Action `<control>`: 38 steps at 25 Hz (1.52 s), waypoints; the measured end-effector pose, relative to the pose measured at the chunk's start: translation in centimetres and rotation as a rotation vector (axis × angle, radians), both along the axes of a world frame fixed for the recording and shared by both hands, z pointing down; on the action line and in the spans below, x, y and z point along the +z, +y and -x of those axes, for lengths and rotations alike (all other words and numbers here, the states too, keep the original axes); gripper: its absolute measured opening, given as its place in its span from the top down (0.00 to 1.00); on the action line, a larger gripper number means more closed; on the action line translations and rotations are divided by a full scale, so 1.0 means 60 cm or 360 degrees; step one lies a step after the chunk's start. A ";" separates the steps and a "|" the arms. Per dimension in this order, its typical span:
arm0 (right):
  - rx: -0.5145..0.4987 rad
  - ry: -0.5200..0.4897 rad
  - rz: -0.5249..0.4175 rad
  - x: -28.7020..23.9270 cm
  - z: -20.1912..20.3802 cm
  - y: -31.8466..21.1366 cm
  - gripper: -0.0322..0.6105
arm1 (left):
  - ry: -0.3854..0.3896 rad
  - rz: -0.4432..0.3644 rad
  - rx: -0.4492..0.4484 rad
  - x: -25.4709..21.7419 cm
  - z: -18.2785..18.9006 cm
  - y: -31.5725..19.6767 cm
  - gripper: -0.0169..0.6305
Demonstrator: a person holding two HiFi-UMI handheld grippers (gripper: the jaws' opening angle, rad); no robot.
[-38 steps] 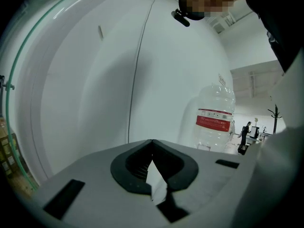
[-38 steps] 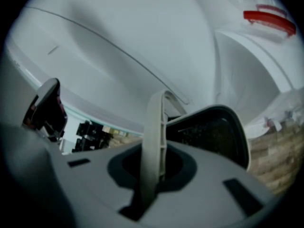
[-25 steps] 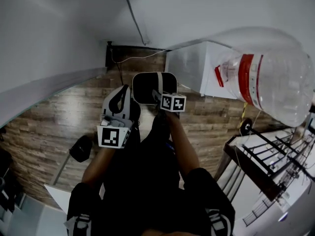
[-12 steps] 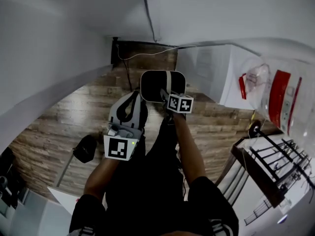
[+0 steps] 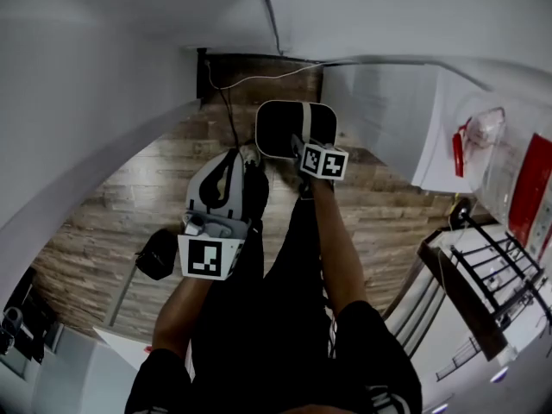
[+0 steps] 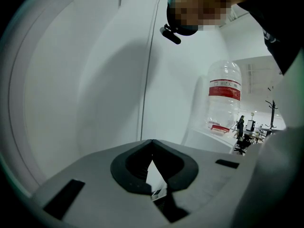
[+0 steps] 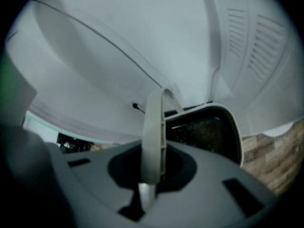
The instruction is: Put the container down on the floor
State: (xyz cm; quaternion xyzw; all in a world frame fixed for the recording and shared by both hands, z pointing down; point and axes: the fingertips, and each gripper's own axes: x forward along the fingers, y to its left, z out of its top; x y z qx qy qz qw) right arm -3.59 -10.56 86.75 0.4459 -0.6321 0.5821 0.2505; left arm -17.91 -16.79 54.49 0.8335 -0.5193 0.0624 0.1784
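The container (image 5: 278, 128) is partly hidden behind the right gripper (image 5: 302, 147).

Both forearms are stretched out from the body. The left gripper (image 5: 248, 157) is held nearer and to the left, its jaws brought together at their tips. The right gripper (image 5: 298, 142), farther off and tilted downward, is clamped on a pale strip of the container (image 5: 285, 128).

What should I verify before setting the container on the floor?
1. Grip: right tongs shut on the handle of the container: ok.
2. Spare hand: left tongs shut with nothing in them: ok.
3. Landing spot: floor beneath the container free of things: cannot tell, the container hides it.
4. Container hanging level: cannot tell.
5. Container touching the floor: cannot tell.
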 end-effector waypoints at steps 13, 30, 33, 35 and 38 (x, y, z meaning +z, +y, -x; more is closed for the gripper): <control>-0.0016 0.0077 0.0053 0.143 -0.015 -0.025 0.89 | -0.0022 0.0011 0.0004 0.059 0.000 -0.022 0.93; -0.0033 0.0176 0.0197 0.290 -0.033 -0.066 0.89 | -0.0038 0.0033 0.0016 0.098 -0.016 -0.057 0.93; -0.0066 0.0205 0.0203 0.309 -0.037 -0.070 0.89 | -0.0033 0.0041 0.0040 0.113 -0.022 -0.064 0.93; -0.0105 0.0226 0.0204 0.322 -0.039 -0.070 0.89 | -0.0043 0.0041 0.0047 0.122 -0.027 -0.066 0.93; -0.0135 0.0243 0.0201 0.338 -0.043 -0.074 0.89 | -0.0038 0.0038 0.0044 0.132 -0.033 -0.069 0.93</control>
